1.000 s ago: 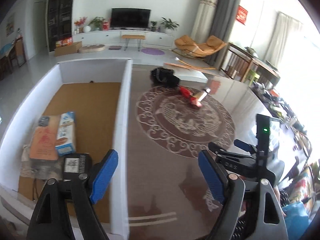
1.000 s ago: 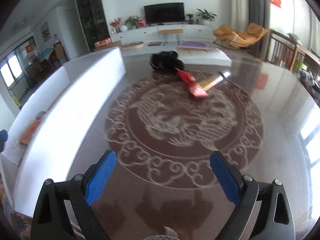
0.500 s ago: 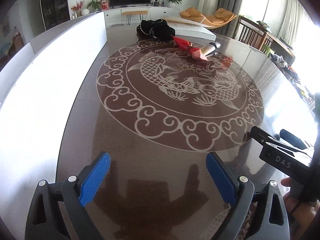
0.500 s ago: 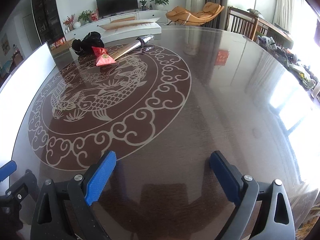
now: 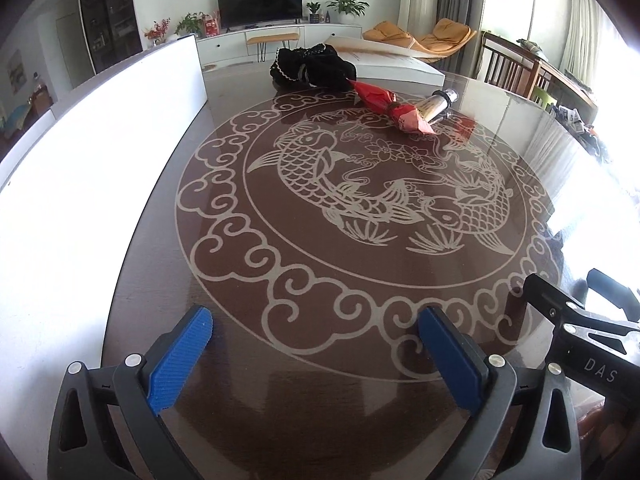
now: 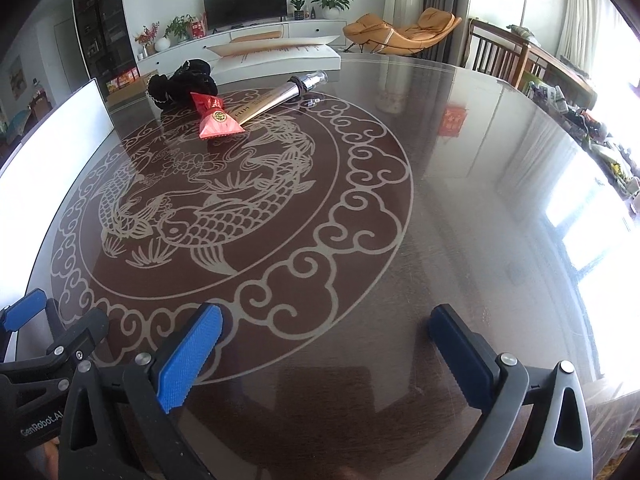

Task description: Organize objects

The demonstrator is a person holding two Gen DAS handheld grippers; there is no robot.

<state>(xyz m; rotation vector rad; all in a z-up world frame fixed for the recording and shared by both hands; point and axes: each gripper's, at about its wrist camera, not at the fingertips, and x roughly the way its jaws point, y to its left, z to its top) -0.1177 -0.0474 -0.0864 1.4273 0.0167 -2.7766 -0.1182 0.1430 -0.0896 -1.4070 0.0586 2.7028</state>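
Three objects lie at the far side of the round dark table (image 5: 248,360): a black cloth bundle (image 5: 312,66), a red packet (image 5: 394,110) and a gold tube with a silver cap (image 5: 436,105). The right wrist view shows the same bundle (image 6: 182,84), packet (image 6: 216,120) and tube (image 6: 280,98). My left gripper (image 5: 316,320) hangs over the near part of the table, far from them, its jaws opening with nothing between them. My right gripper (image 6: 326,314) is beside it on the right, jaws also opening and empty.
A tall white box wall (image 5: 80,152) runs along the table's left side, also in the right wrist view (image 6: 52,128). A flat white box (image 5: 396,66) lies behind the objects. Chairs and a cluttered sideboard (image 6: 580,112) stand to the right.
My left gripper has swung from above the white box to low over the table. The right gripper has also sunk and turned right. Both pairs of jaws stand slightly wider.
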